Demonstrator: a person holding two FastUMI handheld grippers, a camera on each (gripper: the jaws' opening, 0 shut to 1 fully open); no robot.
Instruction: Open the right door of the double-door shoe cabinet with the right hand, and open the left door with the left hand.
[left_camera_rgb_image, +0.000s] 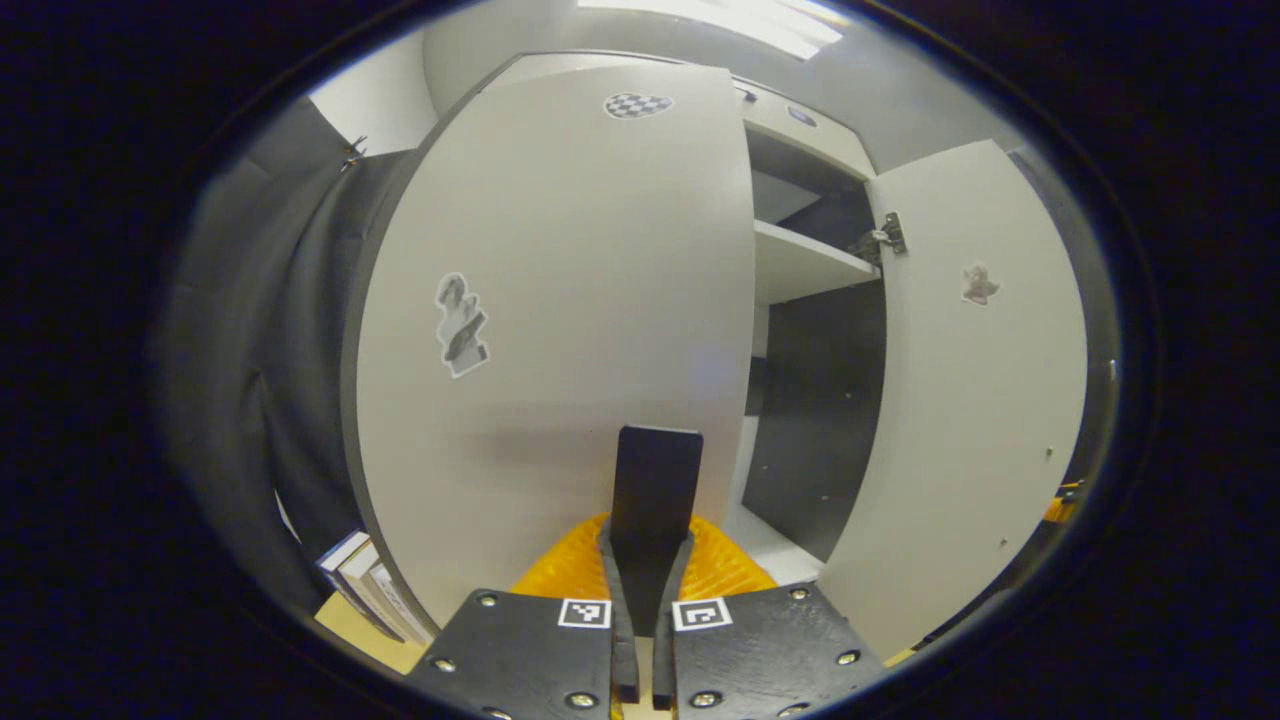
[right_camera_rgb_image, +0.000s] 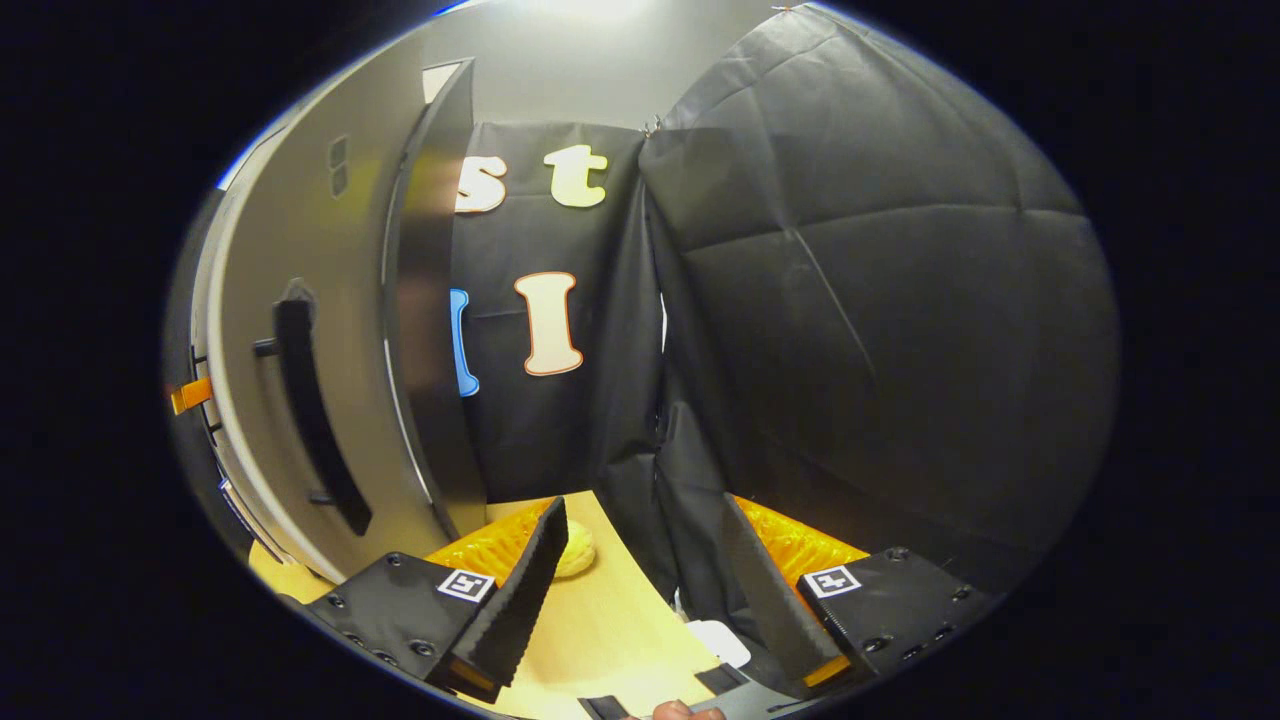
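Left gripper view: left tool (left_camera_rgb_image: 655, 480) closed before left door (left_camera_rgb_image: 560, 330); right tool (right_camera_rgb_image: 640, 560) spread beside right door (right_camera_rgb_image: 300, 400).

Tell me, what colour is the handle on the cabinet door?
Black. The long bar handle stands out against the pale grey door, best seen in the right gripper view.

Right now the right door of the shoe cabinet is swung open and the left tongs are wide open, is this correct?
Not quite. The right door is swung open, but the left tongs are shut, fingers together with nothing between them, as the left gripper view shows.
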